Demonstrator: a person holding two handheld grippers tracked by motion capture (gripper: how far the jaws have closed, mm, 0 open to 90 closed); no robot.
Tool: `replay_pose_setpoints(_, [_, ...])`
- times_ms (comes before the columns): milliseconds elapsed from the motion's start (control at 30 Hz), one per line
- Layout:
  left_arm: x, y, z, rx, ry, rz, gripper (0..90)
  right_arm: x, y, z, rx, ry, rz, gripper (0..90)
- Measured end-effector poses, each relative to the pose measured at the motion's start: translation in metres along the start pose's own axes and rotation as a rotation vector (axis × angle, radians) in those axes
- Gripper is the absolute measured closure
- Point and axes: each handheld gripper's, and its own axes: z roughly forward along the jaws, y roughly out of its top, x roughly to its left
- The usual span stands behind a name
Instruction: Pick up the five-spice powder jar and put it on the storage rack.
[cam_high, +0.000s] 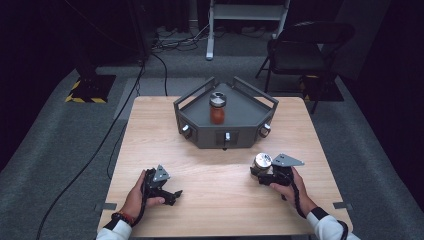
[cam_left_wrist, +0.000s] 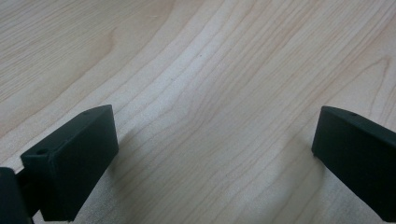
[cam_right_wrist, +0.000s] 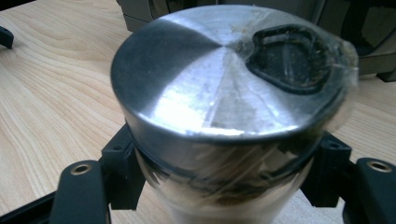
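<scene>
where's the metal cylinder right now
In the high view the metal cylinder stands at the table's right, between the right gripper's jaws, in front of the grey tray.

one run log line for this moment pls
right gripper: shut on metal cylinder | left gripper: open over table | jar: upright in grey tray

Your wooden table (cam_high: 215, 165) stands on grey carpet (cam_high: 55, 150); a black folding chair (cam_high: 305, 47) sits behind, surroundings dark.
</scene>
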Motion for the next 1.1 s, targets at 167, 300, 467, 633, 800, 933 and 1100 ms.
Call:
replay_pose_setpoints(167, [0.000,0.000,0.000,-0.001,-0.001,0.000,0.2,0.001,0.000,-0.002,-0.005,-0.003,-0.005,30.8])
replay_pose_setpoints(300, [0.000,0.000,0.000,-0.001,-0.001,0.000,0.1,0.001,0.001,-0.004,-0.003,-0.008,-0.016,30.9])
replay_pose_setpoints(467, [0.000,0.000,0.000,-0.001,-0.001,0.000,0.2,0.002,0.002,-0.007,-0.003,-0.018,-0.022,30.9])
replay_pose_setpoints(633, [0.000,0.000,0.000,-0.001,-0.001,0.000,0.2,0.004,0.005,-0.011,-0.009,-0.024,-0.024,30.9])
replay_pose_setpoints(800, [0.000,0.000,0.000,-0.001,-0.001,0.000,0.2,0.003,0.009,-0.017,-0.021,-0.026,-0.013,30.9])
replay_pose_setpoints(933, [0.000,0.000,0.000,-0.001,-0.001,0.000,0.2,0.008,0.016,-0.021,-0.032,-0.059,-0.026,30.9])
replay_pose_setpoints(1100, [0.000,0.000,0.000,-0.001,-0.001,0.000,0.2,0.011,0.025,-0.027,-0.038,-0.096,-0.040,30.9])
